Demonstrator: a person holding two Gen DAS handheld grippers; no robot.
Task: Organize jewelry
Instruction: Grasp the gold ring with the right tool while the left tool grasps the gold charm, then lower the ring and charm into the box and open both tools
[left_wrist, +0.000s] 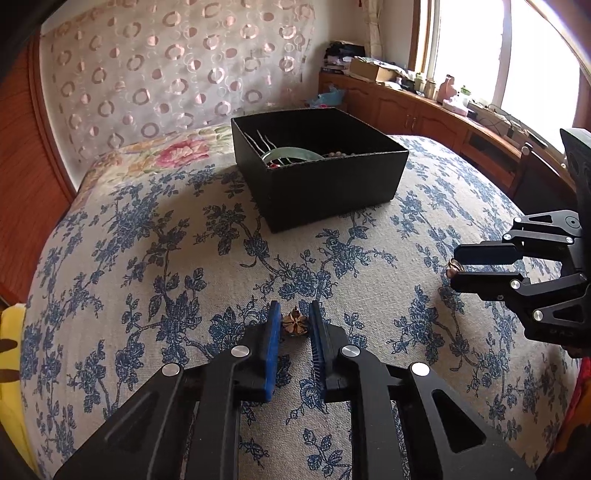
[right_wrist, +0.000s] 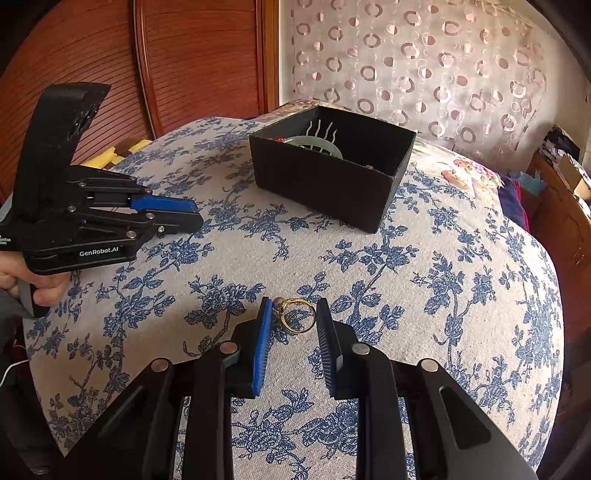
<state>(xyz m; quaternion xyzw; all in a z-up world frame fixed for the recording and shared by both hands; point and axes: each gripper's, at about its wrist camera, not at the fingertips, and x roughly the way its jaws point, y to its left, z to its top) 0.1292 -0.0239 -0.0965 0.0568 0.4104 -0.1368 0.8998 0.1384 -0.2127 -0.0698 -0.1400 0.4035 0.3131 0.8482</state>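
Left gripper (left_wrist: 293, 319): jaws nearly together, pinching a small bronze flower brooch (left_wrist: 293, 324) against the bedspread (left_wrist: 177, 266); both pads look to be on it. Right gripper (right_wrist: 293, 314): jaws narrow around a gold ring (right_wrist: 298, 315); the ring touches the left pad, whether the right pad touches it I cannot tell. Black box (left_wrist: 325, 184) at 12 o'clock from both grippers, well apart, with a pale green bangle (left_wrist: 291, 154) and metal hairpins (left_wrist: 264, 142) inside. A hand (right_wrist: 33, 286) at 9 o'clock in the right view holds the left tool.
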